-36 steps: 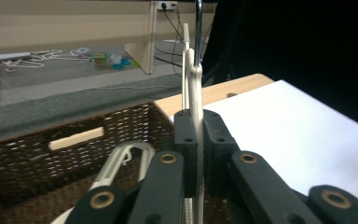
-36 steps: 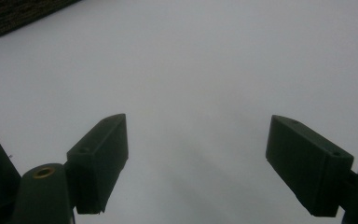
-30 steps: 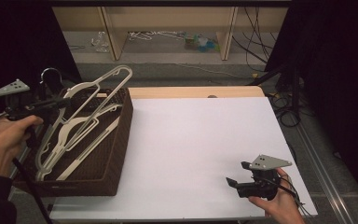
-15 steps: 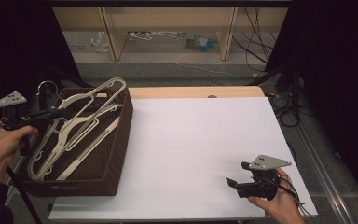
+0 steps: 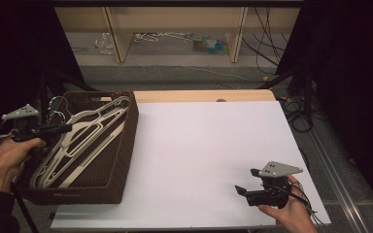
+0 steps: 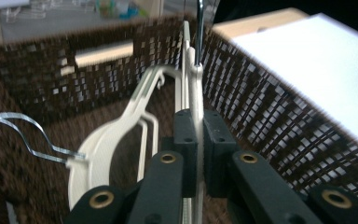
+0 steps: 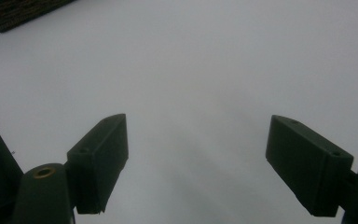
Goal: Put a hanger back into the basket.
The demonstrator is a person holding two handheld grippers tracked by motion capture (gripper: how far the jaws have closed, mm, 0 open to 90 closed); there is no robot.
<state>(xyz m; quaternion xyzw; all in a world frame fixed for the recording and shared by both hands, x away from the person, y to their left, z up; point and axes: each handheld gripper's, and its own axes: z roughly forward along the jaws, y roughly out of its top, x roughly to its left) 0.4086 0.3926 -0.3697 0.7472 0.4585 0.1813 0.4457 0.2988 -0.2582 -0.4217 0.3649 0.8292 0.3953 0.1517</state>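
Since the earlier high view, the cream hanger (image 5: pixel 85 133) has been lowered from above the basket's rim down into the basket, and the left hand has sunk with it; the right hand has been kept where it was.

The table (image 5: pixel 209 155), covered in white, is seen from above, with the brown woven basket (image 5: pixel 126 145) set at its nine o'clock edge. Inside the basket the hangers are laid with their long axes running from about seven o'clock to one o'clock, hooks toward the far end.

The left gripper (image 5: pixel 60 128) is held over the basket's nine o'clock wall, pointing toward three o'clock. In the left gripper view its jaws are closed on the held hanger's thin cream body (image 6: pixel 196 93), which stands on edge straight ahead at twelve o'clock, its metal hook beyond. A second hanger (image 6: pixel 107 144) with a wire hook is seen lower, at ten o'clock.

The right gripper (image 5: pixel 245 190) is held at the table's five o'clock corner, well apart from the basket, its jaws spread wide over bare white with nothing between them. The left hand is therefore judged much the nearer for releasing the hanger.
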